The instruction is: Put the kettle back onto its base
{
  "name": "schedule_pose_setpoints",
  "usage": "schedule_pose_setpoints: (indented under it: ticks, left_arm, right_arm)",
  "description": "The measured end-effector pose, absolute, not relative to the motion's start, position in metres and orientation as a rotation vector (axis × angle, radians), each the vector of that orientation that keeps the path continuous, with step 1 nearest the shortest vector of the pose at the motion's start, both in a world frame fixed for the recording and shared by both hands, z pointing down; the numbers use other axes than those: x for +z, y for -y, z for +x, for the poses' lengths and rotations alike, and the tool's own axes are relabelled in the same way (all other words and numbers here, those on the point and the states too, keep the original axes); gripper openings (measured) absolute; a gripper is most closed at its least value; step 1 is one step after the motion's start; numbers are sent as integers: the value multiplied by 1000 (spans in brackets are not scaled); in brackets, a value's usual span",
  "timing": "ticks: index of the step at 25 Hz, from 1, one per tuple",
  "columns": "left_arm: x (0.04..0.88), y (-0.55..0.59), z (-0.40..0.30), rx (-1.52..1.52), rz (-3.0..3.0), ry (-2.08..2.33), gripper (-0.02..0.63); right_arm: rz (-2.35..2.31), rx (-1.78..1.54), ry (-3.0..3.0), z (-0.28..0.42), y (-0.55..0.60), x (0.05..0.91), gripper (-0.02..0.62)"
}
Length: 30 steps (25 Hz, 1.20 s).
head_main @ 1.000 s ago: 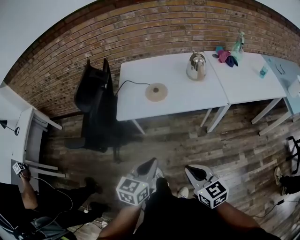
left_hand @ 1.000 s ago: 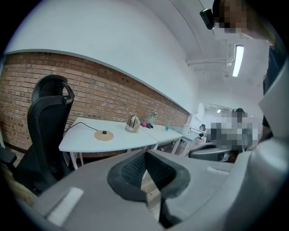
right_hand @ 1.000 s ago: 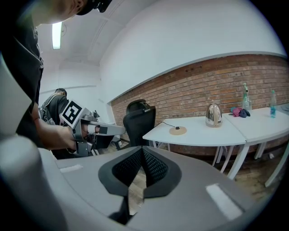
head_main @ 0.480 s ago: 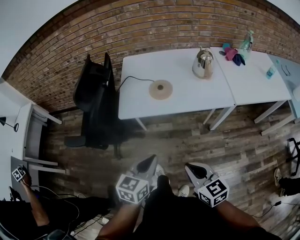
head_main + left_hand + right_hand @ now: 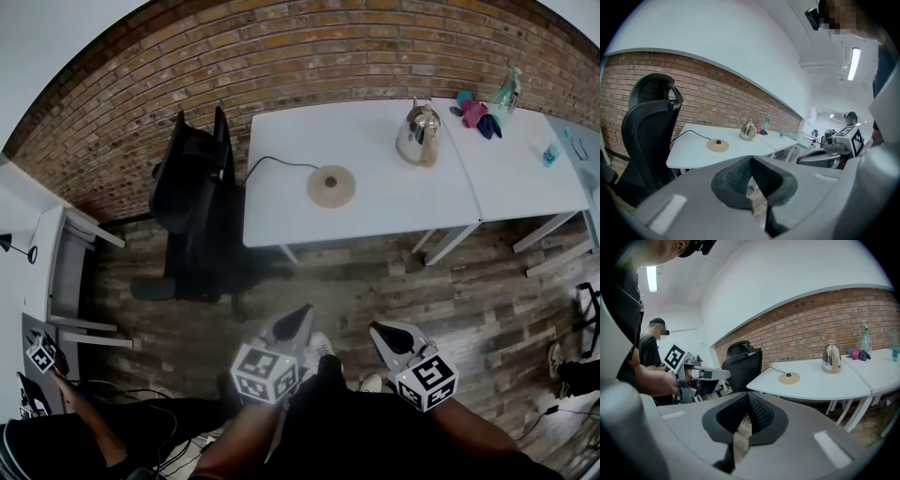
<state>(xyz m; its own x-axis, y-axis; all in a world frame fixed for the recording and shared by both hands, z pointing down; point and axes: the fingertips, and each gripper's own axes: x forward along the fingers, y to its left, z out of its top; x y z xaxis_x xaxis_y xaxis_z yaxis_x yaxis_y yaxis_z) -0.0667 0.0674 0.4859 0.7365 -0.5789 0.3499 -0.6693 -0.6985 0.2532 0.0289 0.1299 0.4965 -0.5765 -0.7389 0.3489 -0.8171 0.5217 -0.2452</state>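
A shiny steel kettle (image 5: 419,134) stands upright on the white table (image 5: 375,211), near its right end. The round tan base (image 5: 331,186) lies to its left with a black cord running off toward the chair. Kettle (image 5: 748,131) and base (image 5: 717,145) show far ahead in the left gripper view, as do kettle (image 5: 830,358) and base (image 5: 789,378) in the right gripper view. My left gripper (image 5: 302,317) and right gripper (image 5: 377,330) are held side by side over the wooden floor, well short of the table. Both are shut and hold nothing.
A black office chair (image 5: 192,197) stands at the table's left end. A second white table (image 5: 525,169) adjoins on the right, carrying bottles and coloured cloths (image 5: 476,112). Another person with a marker cube (image 5: 42,354) sits at the lower left beside a small white table (image 5: 61,272).
The table, kettle and base have slid right and lower in the head view as I walk toward them. Both grippers stay shut and side by side.
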Motion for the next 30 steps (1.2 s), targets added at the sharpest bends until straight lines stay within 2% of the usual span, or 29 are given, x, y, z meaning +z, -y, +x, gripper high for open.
schedule_pose_setpoints:
  ticks: [30]
  left_arm:
    - [472,66,-118,338,2694,840,0]
  right_arm:
    - [1449,446,2481,-27,6,474,26]
